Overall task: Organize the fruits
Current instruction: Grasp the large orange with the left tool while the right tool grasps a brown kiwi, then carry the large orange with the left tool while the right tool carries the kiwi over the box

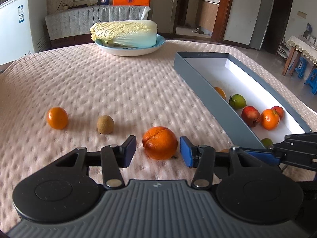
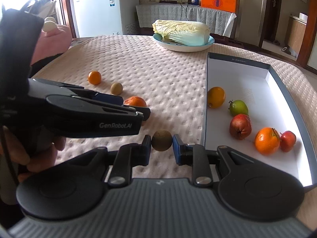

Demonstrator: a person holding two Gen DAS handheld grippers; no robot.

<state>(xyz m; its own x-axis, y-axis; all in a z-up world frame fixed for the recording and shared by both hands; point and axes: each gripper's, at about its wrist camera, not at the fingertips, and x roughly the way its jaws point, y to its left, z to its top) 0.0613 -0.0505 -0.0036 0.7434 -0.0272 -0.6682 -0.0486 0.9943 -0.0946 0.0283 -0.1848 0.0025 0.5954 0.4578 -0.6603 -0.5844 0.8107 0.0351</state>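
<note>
My left gripper (image 1: pixel 158 150) is open, its pads on either side of a large orange (image 1: pixel 160 143) on the table without touching it. A kiwi (image 1: pixel 105 124) and a small orange (image 1: pixel 57 118) lie further left. My right gripper (image 2: pixel 162 148) is shut on a brown kiwi (image 2: pixel 162 140), just left of the grey box (image 2: pixel 204 119). The box holds an orange (image 2: pixel 216 97), a green fruit (image 2: pixel 238 107), a red pomegranate (image 2: pixel 240 126), a tangerine (image 2: pixel 267 140) and a small red fruit (image 2: pixel 287 140). The left gripper also shows in the right wrist view (image 2: pixel 138 109).
A napa cabbage (image 1: pixel 124 32) lies on a blue-rimmed plate (image 1: pixel 158 43) at the table's far side. The table has a pink quilted cover (image 1: pixel 118 83). A white freezer (image 2: pixel 99 8) stands behind, and stools (image 1: pixel 311 75) at the right.
</note>
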